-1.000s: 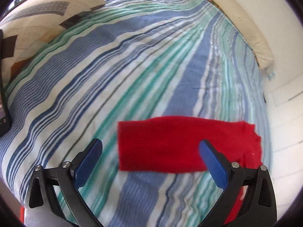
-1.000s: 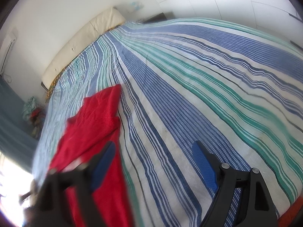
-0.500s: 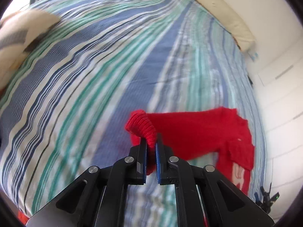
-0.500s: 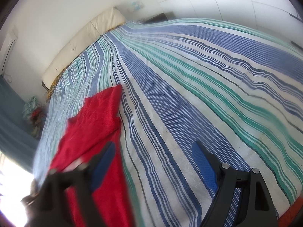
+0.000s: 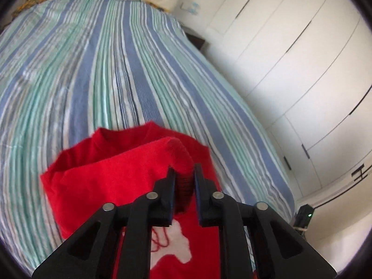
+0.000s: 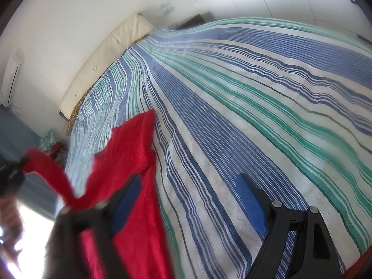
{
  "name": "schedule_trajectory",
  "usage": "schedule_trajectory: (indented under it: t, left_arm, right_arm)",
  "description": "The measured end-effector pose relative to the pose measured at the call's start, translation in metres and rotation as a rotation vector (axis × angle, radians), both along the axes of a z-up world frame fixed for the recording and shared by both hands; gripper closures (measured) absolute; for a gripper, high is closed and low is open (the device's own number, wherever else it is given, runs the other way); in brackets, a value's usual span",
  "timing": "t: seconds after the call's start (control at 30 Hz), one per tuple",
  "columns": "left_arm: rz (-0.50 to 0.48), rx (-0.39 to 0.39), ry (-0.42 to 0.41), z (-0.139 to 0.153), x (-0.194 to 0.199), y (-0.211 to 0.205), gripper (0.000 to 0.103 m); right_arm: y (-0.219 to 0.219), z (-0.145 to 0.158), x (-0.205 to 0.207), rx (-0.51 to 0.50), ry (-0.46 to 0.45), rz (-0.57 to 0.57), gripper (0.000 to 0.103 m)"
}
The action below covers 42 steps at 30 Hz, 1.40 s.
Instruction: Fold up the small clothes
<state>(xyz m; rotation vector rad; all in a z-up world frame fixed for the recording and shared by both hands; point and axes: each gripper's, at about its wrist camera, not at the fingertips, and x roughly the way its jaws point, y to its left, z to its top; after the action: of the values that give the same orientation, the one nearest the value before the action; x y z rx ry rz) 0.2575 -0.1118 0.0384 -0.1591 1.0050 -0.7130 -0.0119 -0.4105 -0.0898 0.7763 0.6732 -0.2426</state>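
Note:
A small red sweater (image 5: pixel 111 179) with a white motif lies on the striped bedspread (image 5: pixel 97 74). My left gripper (image 5: pixel 184 177) is shut on the cuff of its sleeve and holds the sleeve folded over the sweater's body. In the right wrist view the sweater (image 6: pixel 137 153) lies at the left, with the lifted sleeve (image 6: pixel 46 169) raised at the far left. My right gripper (image 6: pixel 188 200) is open and empty, low over the bedspread (image 6: pixel 255 97) beside the sweater's right edge.
A cream headboard cushion (image 6: pixel 104 55) runs along the far end of the bed. White wardrobe doors (image 5: pixel 290 53) stand past the bed's right edge. A small dark device with a green light (image 5: pixel 304 216) sits on the floor.
My left gripper closed on the sleeve cuff, lifted it and swung it across over the sweater's body. My right gripper stayed open and still.

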Motion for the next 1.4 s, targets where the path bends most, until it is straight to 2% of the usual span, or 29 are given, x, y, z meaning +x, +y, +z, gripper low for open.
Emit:
schedule_trajectory:
  t: [0.03, 0.1, 0.13, 0.23, 0.3, 0.37, 0.47, 0.57, 0.63, 0.7, 0.73, 0.77, 0.8, 0.83, 0.9, 0.93, 1.03, 1.07, 1.13, 1.2, 1.27, 1.33, 1.4]
  left_arm:
    - [0.001, 0.045, 0.032, -0.016, 0.000, -0.012, 0.068]
    - [0.025, 0.098, 0.050, -0.034, -0.008, -0.016, 0.065]
    - [0.043, 0.090, 0.040, -0.038, -0.013, -0.005, 0.064]
    - [0.138, 0.039, 0.001, -0.042, -0.026, 0.050, 0.042]
    - [0.214, 0.063, -0.032, -0.046, -0.032, 0.095, 0.040]
    - [0.265, 0.132, -0.033, -0.058, -0.035, 0.134, 0.041]
    - [0.257, 0.238, -0.037, -0.080, -0.048, 0.169, 0.041]
    - [0.167, 0.292, -0.046, -0.106, -0.065, 0.162, 0.039]
    - [0.124, 0.355, -0.092, -0.121, -0.068, 0.142, 0.038]
    - [0.147, 0.408, -0.110, -0.136, -0.062, 0.127, 0.038]
    - [0.175, 0.409, -0.099, -0.143, -0.056, 0.122, 0.038]
    - [0.208, 0.404, -0.090, -0.150, -0.048, 0.120, 0.044]
    - [0.252, 0.399, -0.086, -0.155, -0.040, 0.123, 0.059]
    - [0.314, 0.379, -0.069, -0.160, -0.034, 0.130, 0.097]
    - [0.438, 0.269, 0.001, -0.168, -0.032, 0.153, 0.098]
    - [0.456, 0.256, 0.001, -0.170, -0.036, 0.157, 0.099]
    - [0.407, 0.342, -0.062, -0.171, -0.051, 0.146, 0.099]
    - [0.406, 0.348, -0.067, -0.170, -0.053, 0.146, 0.098]
    - [0.423, 0.357, -0.052, -0.168, -0.054, 0.148, 0.092]
    - [0.451, 0.392, -0.053, -0.161, -0.058, 0.148, 0.073]
    - [0.497, 0.473, -0.079, -0.153, -0.065, 0.149, 0.027]
    - [0.529, 0.517, -0.125, -0.141, -0.079, 0.154, 0.019]
    - [0.529, 0.532, -0.125, -0.132, -0.086, 0.158, 0.019]
  right_arm:
    - [-0.001, 0.000, 0.000, 0.005, -0.002, -0.003, 0.020]
    - [-0.001, 0.001, 0.001, 0.004, -0.004, -0.003, 0.020]
    - [0.000, 0.001, 0.001, 0.000, -0.002, 0.002, 0.020]
    - [0.003, 0.002, 0.002, -0.010, 0.003, 0.024, 0.020]
    - [0.004, 0.002, 0.003, -0.012, 0.002, 0.034, 0.020]
    - [0.003, -0.001, 0.006, -0.001, 0.006, 0.035, 0.020]
    - [0.003, -0.007, 0.013, 0.022, 0.024, 0.040, 0.020]
    - [0.008, -0.009, 0.018, 0.010, 0.036, 0.055, 0.020]
    - [0.011, -0.009, 0.019, -0.007, 0.044, 0.063, 0.020]
    - [0.012, -0.010, 0.019, -0.014, 0.051, 0.058, 0.020]
    - [0.012, -0.010, 0.018, -0.016, 0.054, 0.052, 0.020]
    - [0.011, -0.010, 0.018, -0.019, 0.057, 0.045, 0.020]
    - [0.011, -0.010, 0.016, -0.022, 0.059, 0.039, 0.020]
    - [0.010, -0.010, 0.015, -0.024, 0.058, 0.033, 0.020]
    - [0.008, -0.009, 0.012, -0.026, 0.054, 0.021, 0.020]
    - [0.007, -0.009, 0.011, -0.026, 0.052, 0.016, 0.020]
    - [0.006, -0.009, 0.009, -0.021, 0.051, 0.014, 0.020]
    - [0.006, -0.010, 0.011, -0.020, 0.052, 0.017, 0.020]
    - [0.007, -0.011, 0.014, -0.023, 0.059, 0.031, 0.020]
    - [0.011, -0.011, 0.017, -0.034, 0.065, 0.049, 0.020]
    - [0.016, -0.008, 0.018, -0.062, 0.066, 0.067, 0.020]
    - [0.020, -0.004, 0.017, -0.094, 0.064, 0.076, 0.020]
    - [0.022, -0.002, 0.016, -0.114, 0.063, 0.076, 0.020]
